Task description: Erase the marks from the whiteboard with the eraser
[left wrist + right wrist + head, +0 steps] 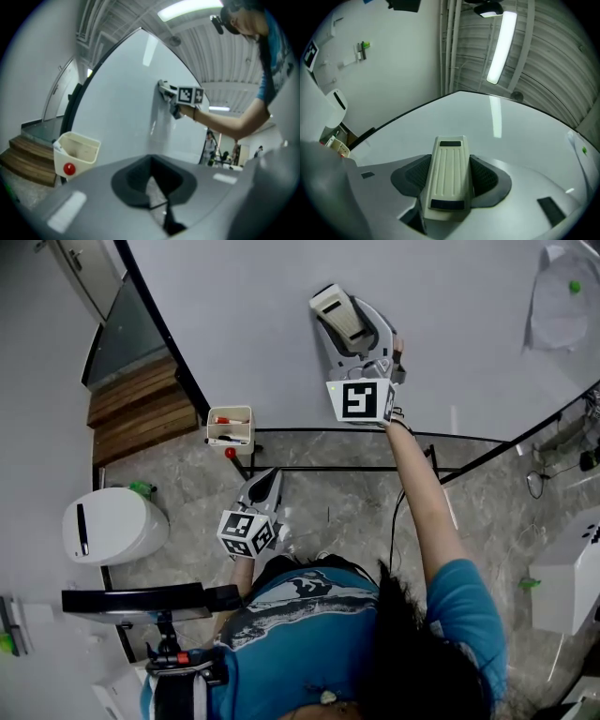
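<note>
The whiteboard fills the top of the head view, and I see no marks on it. A cream ribbed eraser is pressed flat against the board, with my right gripper shut on it. In the right gripper view the eraser sits between the dark pads over the whiteboard. My left gripper hangs low below the board, shut on nothing. In its own view the left gripper points at the whiteboard, where the right gripper shows.
A cream marker box with a red magnet hangs on the board's lower edge, close above my left gripper; it also shows as the marker box. The black stand frame, wooden steps, a white bin and a sheet are around.
</note>
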Motion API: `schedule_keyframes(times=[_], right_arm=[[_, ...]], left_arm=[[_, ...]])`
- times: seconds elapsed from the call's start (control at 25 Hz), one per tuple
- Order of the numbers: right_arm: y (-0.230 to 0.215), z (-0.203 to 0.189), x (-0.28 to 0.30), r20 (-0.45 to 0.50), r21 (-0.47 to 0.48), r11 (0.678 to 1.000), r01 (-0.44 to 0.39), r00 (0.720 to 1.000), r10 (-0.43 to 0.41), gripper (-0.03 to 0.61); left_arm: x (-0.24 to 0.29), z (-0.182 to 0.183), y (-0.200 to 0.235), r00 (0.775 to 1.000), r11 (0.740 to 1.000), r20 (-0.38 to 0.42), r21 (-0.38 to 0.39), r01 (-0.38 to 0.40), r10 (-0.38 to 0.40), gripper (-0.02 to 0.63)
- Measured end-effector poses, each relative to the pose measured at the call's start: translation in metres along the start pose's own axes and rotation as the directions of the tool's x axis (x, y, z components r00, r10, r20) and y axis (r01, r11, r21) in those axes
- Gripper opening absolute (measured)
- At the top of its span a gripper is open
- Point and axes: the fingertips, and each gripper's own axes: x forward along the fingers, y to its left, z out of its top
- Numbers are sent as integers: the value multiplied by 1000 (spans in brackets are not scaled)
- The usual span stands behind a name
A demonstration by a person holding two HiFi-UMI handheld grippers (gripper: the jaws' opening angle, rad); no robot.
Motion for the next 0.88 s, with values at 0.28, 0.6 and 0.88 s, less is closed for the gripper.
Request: schedule_keyframes(times=[0.28, 0.6, 0.88], right_arm=[[112, -15, 0, -40, -96, 973, -209, 978, 206, 262], [141, -25, -2, -63, -161, 953, -257, 966, 250, 262], [102, -19, -1, -60, -124, 971, -205, 978, 199, 262]], left_arm=[[-6, -3, 4, 1000, 1000, 0, -6, -18, 18, 3], [-15, -6, 11, 999, 999, -6, -11, -43, 43, 3], [-10, -9, 8, 1000, 1000, -16, -8, -22, 22, 3]])
